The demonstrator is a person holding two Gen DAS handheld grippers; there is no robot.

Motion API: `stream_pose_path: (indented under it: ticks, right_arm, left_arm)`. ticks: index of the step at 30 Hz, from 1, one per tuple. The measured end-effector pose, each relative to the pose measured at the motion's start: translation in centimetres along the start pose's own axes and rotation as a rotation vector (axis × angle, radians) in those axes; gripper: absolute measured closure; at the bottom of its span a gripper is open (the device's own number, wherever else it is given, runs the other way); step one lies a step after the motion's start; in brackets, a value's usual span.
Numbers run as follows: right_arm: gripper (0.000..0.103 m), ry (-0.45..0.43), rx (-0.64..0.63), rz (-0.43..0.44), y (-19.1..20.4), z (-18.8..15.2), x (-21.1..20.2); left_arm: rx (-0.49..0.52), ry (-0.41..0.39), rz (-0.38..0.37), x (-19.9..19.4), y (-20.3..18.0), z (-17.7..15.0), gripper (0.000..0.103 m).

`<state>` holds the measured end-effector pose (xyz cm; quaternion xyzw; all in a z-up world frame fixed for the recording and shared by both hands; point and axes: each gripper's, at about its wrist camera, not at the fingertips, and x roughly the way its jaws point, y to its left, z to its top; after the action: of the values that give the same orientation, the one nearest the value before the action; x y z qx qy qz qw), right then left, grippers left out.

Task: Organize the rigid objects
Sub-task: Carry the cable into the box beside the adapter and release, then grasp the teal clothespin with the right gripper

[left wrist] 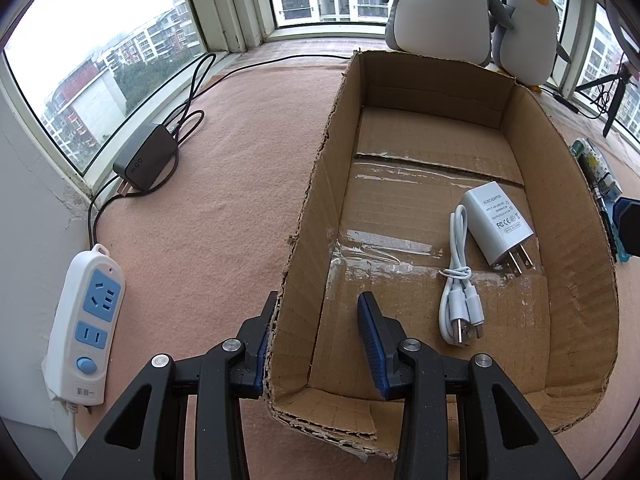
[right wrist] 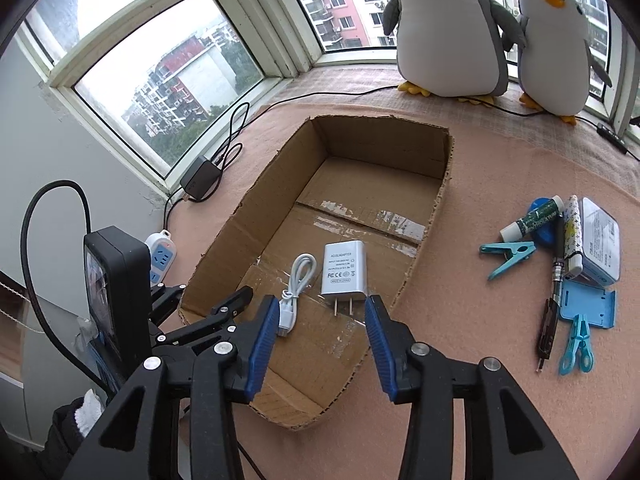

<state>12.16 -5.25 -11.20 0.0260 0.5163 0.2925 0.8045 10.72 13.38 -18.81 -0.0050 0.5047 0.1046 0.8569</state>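
Note:
An open cardboard box [left wrist: 320, 184] [right wrist: 436, 200] lies on the pink cloth. Inside it lie a white plug adapter [left wrist: 498, 226] [right wrist: 344, 268] and a coiled white USB cable [left wrist: 460, 280] [right wrist: 296, 284]. My left gripper [left wrist: 320, 340] is open, its fingers astride the box's near left wall without pinching it. My right gripper [right wrist: 320, 332] is open and empty, above the box's near end. Right of the box lie a lip balm stick [right wrist: 532, 218], a black pen [right wrist: 554, 280], two teal clothespins [right wrist: 508, 256] [right wrist: 576, 344], a white case [right wrist: 600, 240] and a blue card [right wrist: 588, 304].
A white power strip [left wrist: 84, 328] and a black charger [left wrist: 146, 158] with its cord lie at the left by the window. Two plush penguins [right wrist: 448, 28] [right wrist: 556, 48] stand on the sill behind the box. A black tripod [left wrist: 616, 92] stands at far right.

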Motion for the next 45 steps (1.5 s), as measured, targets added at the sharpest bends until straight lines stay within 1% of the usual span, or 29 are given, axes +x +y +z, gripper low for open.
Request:
stream_pose_path:
  ticks: [5, 8, 11, 13, 17, 20, 24, 33, 35, 37, 39, 41, 45]
  right_arm:
    - [0.062, -0.029, 0.040, -0.059, -2.7, -1.1, -1.9]
    - [0.062, -0.053, 0.086, -0.109, -5.3, -1.9, -3.4]
    - [0.062, -0.065, 0.131, -0.182, -8.5, -2.8, -4.7]
    - [0.062, -0.062, 0.158, -0.237, -10.7, -3.4, -5.3]
    - [0.062, -0.041, 0.204, -0.307, -14.6, -4.1, -5.5]
    - [0.062, -0.027, 0.231, -0.325, -16.4, -4.4, -5.3]
    - [0.062, -0.013, 0.239, -0.313, -17.1, -4.4, -4.7]
    - [0.063, 0.043, 0.187, -0.345, -16.7, -3.6, -2.7]
    - [0.065, 0.058, 0.180, -0.350, -16.8, -3.6, -2.3]
    - [0.070, 0.074, 0.170, -0.354, -16.9, -3.6, -2.0]
    - [0.072, 0.083, 0.165, -0.358, -16.9, -3.6, -1.8]
    - [0.075, 0.089, 0.166, -0.357, -17.1, -3.6, -1.7]
    - [0.076, 0.089, 0.161, -0.359, -17.0, -3.6, -1.6]
  left_arm:
    - [0.000, 0.001, 0.000, 0.0, 0.0, 0.0, 0.062]
    - [0.002, 0.001, 0.000, 0.0, 0.0, 0.0, 0.062]
    - [0.005, 0.001, 0.001, 0.0, 0.0, 0.0, 0.062]
    - [0.006, 0.001, 0.001, 0.0, 0.0, 0.0, 0.062]
    - [0.009, 0.002, 0.002, 0.0, 0.0, 0.1, 0.062]
    - [0.010, 0.003, 0.003, 0.1, 0.0, 0.2, 0.062]
    - [0.013, 0.004, 0.006, 0.1, 0.0, 0.2, 0.062]
    - [0.013, 0.004, 0.005, 0.1, 0.0, 0.2, 0.062]
    - [0.012, 0.004, 0.005, 0.1, 0.0, 0.2, 0.062]
    - [0.014, 0.004, 0.006, 0.1, 0.0, 0.2, 0.062]
    - [0.013, 0.004, 0.005, 0.1, 0.0, 0.2, 0.062]
    - [0.014, 0.004, 0.005, 0.1, 0.0, 0.2, 0.062]
    - [0.012, 0.004, 0.005, 0.1, 0.0, 0.2, 0.062]
